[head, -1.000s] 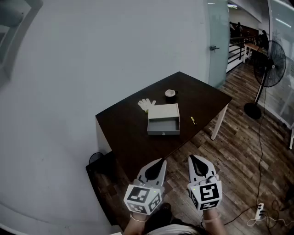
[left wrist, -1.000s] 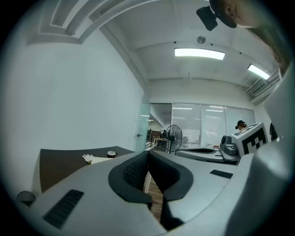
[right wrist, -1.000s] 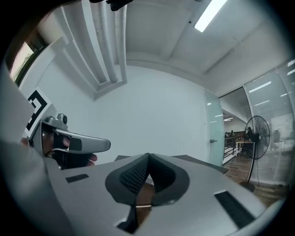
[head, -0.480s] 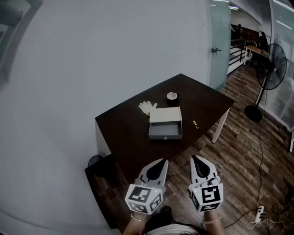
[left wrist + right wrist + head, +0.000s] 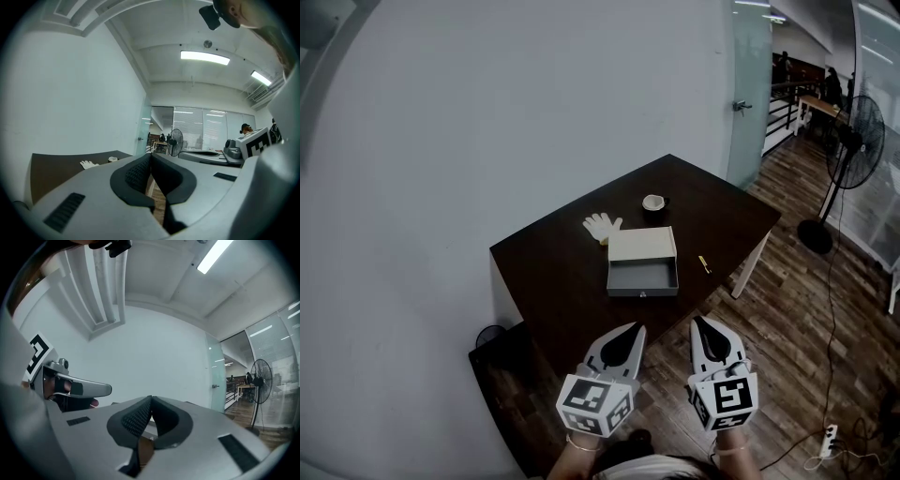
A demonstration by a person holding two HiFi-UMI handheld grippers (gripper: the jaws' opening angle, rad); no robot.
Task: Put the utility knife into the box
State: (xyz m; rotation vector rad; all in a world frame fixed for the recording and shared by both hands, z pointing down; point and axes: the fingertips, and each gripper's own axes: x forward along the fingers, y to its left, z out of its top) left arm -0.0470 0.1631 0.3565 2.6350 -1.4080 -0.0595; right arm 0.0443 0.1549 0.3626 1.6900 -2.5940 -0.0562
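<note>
A grey open box (image 5: 642,260) lies on the dark table (image 5: 553,272), its lid folded back toward the wall. The small yellow utility knife (image 5: 704,264) lies on the table to the right of the box, near the table's right edge. My left gripper (image 5: 634,327) and right gripper (image 5: 700,322) hang side by side in front of the table, well short of the box. Both are shut, tips touching, with nothing between them. In the left gripper view (image 5: 150,157) and the right gripper view (image 5: 151,399) the pads meet.
A white glove (image 5: 601,225) and a roll of tape (image 5: 653,202) lie beyond the box. A standing fan (image 5: 851,150) is at the right, a power strip (image 5: 828,436) on the wood floor, a dark bin (image 5: 492,336) left of the table.
The view has shifted a little, so the table and box sit slightly lower and further right in the picture. Both grippers stay shut and hold their place.
</note>
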